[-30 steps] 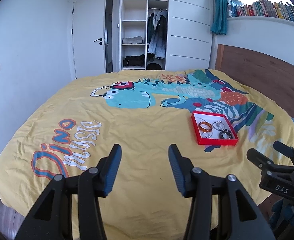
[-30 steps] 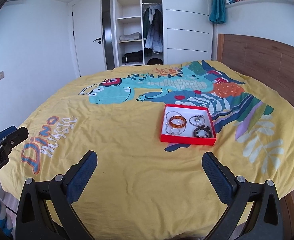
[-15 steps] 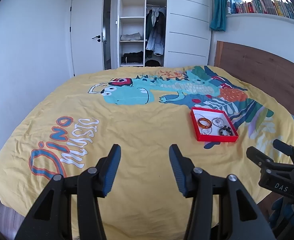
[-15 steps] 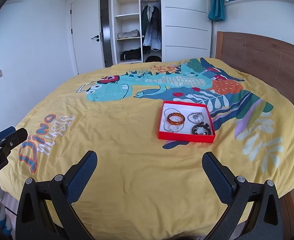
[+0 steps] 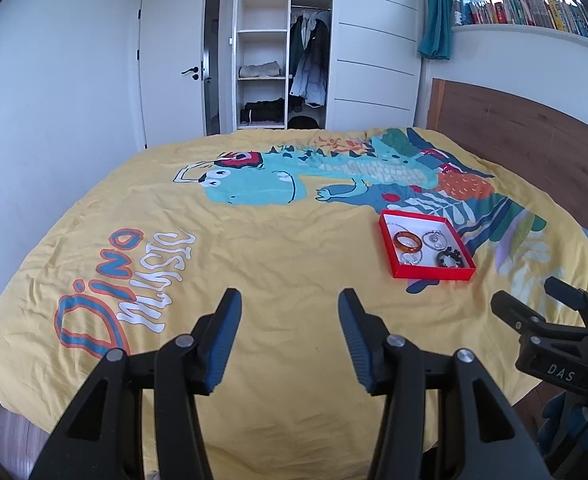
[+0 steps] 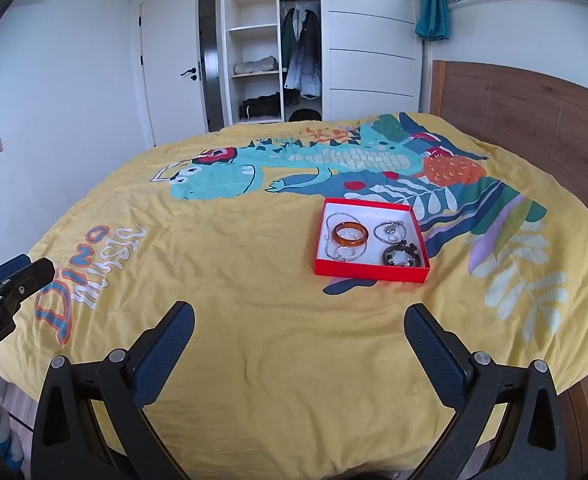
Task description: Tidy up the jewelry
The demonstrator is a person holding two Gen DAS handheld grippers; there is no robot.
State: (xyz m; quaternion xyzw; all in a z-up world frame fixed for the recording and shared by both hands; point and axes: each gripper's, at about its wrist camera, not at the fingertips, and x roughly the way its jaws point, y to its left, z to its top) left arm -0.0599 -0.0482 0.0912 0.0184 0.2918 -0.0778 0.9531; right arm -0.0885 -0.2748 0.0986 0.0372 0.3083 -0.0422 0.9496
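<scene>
A red tray with a white floor (image 6: pixel 370 270) (image 5: pixel 386 236) lies on the yellow bed cover. In it lie an amber bangle (image 6: pixel 350 233) (image 5: pixel 407 240), a silver chain (image 6: pixel 330 240), a silver ring-shaped piece (image 6: pixel 390 230) (image 5: pixel 434 238) and a dark beaded bracelet (image 6: pixel 401 257) (image 5: pixel 449 258). My right gripper (image 6: pixel 300 316) is wide open and empty, near the bed's front edge, short of the tray. My left gripper (image 5: pixel 289 304) is open and empty, to the left of the tray; it also shows in the right wrist view (image 6: pixel 13 280).
The yellow dinosaur-print cover (image 6: pixel 253 280) spans the whole bed. A wooden headboard (image 6: pixel 534 108) stands at the right. An open wardrobe (image 6: pixel 273 48) and a door (image 6: pixel 173 60) are beyond the bed. A bookshelf (image 5: pixel 534 12) runs along the right wall.
Both views have tilted or shifted slightly, so the tray sits a little higher in the frames. Both grippers stay open and empty.
</scene>
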